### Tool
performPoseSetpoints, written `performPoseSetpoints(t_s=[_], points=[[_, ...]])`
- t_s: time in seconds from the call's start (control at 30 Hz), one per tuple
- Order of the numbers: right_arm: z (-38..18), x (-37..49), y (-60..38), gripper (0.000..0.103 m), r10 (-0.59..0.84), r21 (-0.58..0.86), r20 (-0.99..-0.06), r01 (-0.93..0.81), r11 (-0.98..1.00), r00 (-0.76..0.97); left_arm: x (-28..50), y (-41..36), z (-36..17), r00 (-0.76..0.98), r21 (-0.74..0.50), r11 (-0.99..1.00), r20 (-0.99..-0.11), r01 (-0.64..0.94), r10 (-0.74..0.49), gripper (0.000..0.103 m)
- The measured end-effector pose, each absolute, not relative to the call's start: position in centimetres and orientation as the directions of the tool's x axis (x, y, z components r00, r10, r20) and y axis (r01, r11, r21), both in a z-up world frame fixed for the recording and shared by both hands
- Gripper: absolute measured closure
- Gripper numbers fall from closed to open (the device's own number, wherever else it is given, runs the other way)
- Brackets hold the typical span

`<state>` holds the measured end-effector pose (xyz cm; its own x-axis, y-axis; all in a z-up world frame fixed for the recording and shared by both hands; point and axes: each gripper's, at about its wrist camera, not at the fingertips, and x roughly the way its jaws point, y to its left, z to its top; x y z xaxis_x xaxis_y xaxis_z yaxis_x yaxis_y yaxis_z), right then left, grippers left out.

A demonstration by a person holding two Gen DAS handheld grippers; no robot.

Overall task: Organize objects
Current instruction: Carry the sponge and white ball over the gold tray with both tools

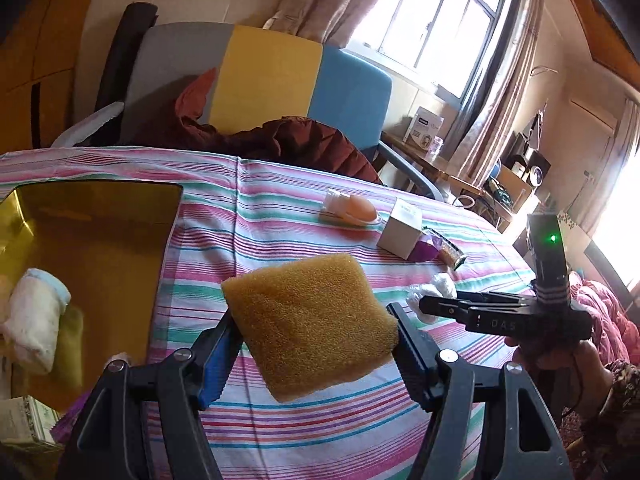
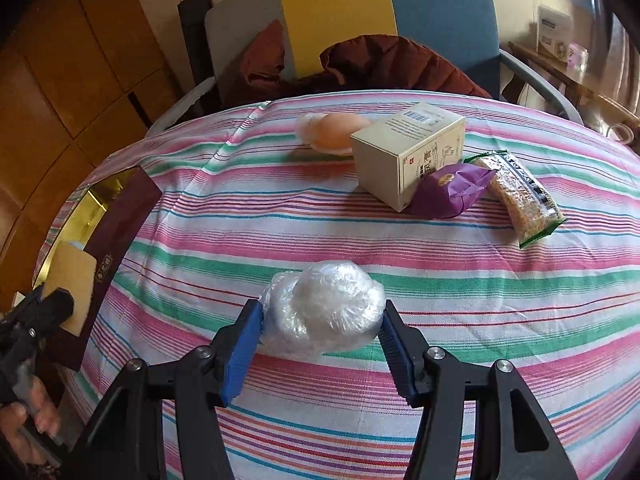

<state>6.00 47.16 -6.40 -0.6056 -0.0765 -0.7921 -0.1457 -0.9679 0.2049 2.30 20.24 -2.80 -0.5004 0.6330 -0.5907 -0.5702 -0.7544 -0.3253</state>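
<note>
Striped worktop in a sunlit room, both grippers loaded.

At far left an open gold-lined box (image 1: 100, 216) rests on the striped cloth (image 2: 304, 216); the left gripper (image 1: 314, 334) pinches a yellow sponge (image 1: 310, 324) in its fingers above the cloth. Mid-surface, the right gripper (image 2: 322, 322) squeezes a crumpled plastic bundle (image 2: 322, 310). Farther right lie a cream carton (image 2: 408, 152), purple packet (image 2: 448, 190) and snack bar (image 2: 518, 196). Behind stand a grey-yellow-blue chair (image 1: 272, 76) and a bright window (image 1: 432, 28).
</note>
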Motion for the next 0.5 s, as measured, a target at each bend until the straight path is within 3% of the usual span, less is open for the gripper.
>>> performPoseSetpoints(t_s=[0.37, 0.5], points=[[-5.1, 7.5, 42.5, 0.044, -0.062, 0.137, -0.749, -0.063, -0.989, -0.660, -2.5, 11.8, -1.4, -0.577, -0.404, -0.819, -0.581, -0.408, 0.574, 0.032], [-4.4, 8.4, 39.0, 0.044, -0.117, 0.166, -0.729, -0.009, -0.986, -0.674, -5.0, 8.4, -1.4, -0.605, -0.436, -0.838, -0.584, -0.328, 0.541, 0.032]])
